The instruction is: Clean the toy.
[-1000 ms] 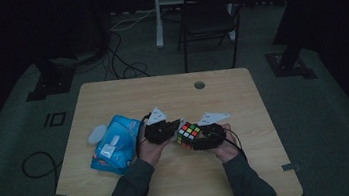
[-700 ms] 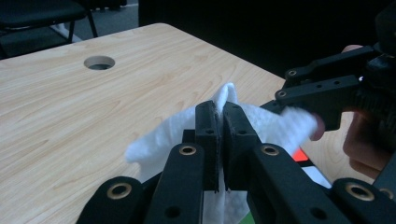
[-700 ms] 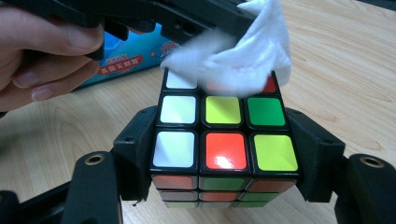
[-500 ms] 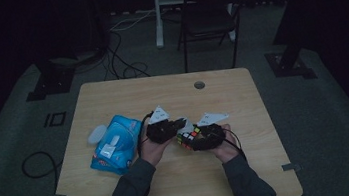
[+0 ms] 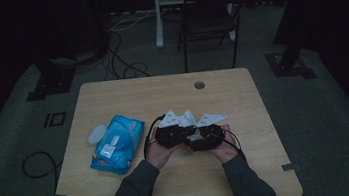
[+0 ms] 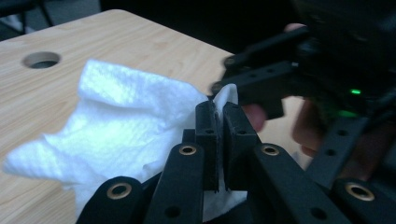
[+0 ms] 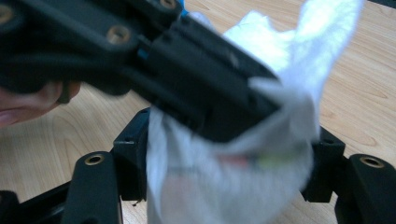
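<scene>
My left gripper [image 5: 174, 134] is shut on a white wipe [image 6: 121, 121], the cloth pinched between its closed black pads [image 6: 205, 126]. The wipe drapes over a coloured puzzle cube [image 7: 236, 160], whose red and green show faintly through the cloth. Just right of the left one, my right gripper [image 5: 206, 137] is shut on that cube, with its fingers [image 7: 133, 154] at either side of the covered block. The left gripper [image 7: 187, 60] crosses over the top of the cube in the right gripper view. Both hands hold the tools close together above the table's middle.
A blue packet of wipes [image 5: 117, 142] lies left of the hands, with a small white lid-like object [image 5: 97, 134] beside it. The wooden table [image 5: 162, 94] has a cable hole [image 5: 199, 85] near its far edge. A dark chair [image 5: 208, 18] stands behind the table.
My left gripper has moved right with the wipe, onto the cube. The cube's colours, plain a second ago, are now hidden under the cloth. The right hand stays put.
</scene>
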A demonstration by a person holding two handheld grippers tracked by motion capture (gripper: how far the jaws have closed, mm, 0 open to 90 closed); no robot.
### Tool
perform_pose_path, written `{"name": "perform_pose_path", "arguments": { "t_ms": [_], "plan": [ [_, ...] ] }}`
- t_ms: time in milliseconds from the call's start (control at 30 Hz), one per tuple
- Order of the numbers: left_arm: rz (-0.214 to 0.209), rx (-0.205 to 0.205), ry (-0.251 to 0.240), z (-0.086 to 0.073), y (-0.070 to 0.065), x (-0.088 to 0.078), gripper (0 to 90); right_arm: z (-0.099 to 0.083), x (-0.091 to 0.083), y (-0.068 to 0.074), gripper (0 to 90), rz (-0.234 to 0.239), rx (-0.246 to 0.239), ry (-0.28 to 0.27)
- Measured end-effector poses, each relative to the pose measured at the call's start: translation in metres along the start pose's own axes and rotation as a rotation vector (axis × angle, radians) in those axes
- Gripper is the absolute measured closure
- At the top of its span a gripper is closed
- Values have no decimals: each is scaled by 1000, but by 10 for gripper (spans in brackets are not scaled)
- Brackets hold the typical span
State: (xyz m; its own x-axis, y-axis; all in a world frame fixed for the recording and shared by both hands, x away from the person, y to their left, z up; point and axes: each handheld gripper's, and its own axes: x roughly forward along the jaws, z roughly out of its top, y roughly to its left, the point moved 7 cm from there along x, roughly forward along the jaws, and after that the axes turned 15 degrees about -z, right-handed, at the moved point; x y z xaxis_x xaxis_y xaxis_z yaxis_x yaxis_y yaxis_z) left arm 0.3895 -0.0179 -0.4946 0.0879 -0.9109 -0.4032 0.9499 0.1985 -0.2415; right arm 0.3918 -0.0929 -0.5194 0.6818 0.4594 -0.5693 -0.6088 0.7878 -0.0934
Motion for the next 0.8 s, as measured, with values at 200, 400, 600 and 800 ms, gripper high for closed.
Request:
{"name": "perform_pose_path", "arguments": {
  "t_ms": [200, 400, 600, 800],
  "plan": [
    [-34, 23, 16, 2, -7, 4, 874, 1, -1, 0, 341, -2, 2, -5],
    [-4, 22, 7, 1, 1, -1, 873, 1, -1, 0, 341, -6, -10, -7],
    [50, -13, -13, -1, 16, -13, 873, 1, -1, 1, 341, -9, -17, -4],
    [104, -33, -29, -1, 26, -21, 872, 2, -2, 1, 341, -10, -16, -7]
  ]
}}
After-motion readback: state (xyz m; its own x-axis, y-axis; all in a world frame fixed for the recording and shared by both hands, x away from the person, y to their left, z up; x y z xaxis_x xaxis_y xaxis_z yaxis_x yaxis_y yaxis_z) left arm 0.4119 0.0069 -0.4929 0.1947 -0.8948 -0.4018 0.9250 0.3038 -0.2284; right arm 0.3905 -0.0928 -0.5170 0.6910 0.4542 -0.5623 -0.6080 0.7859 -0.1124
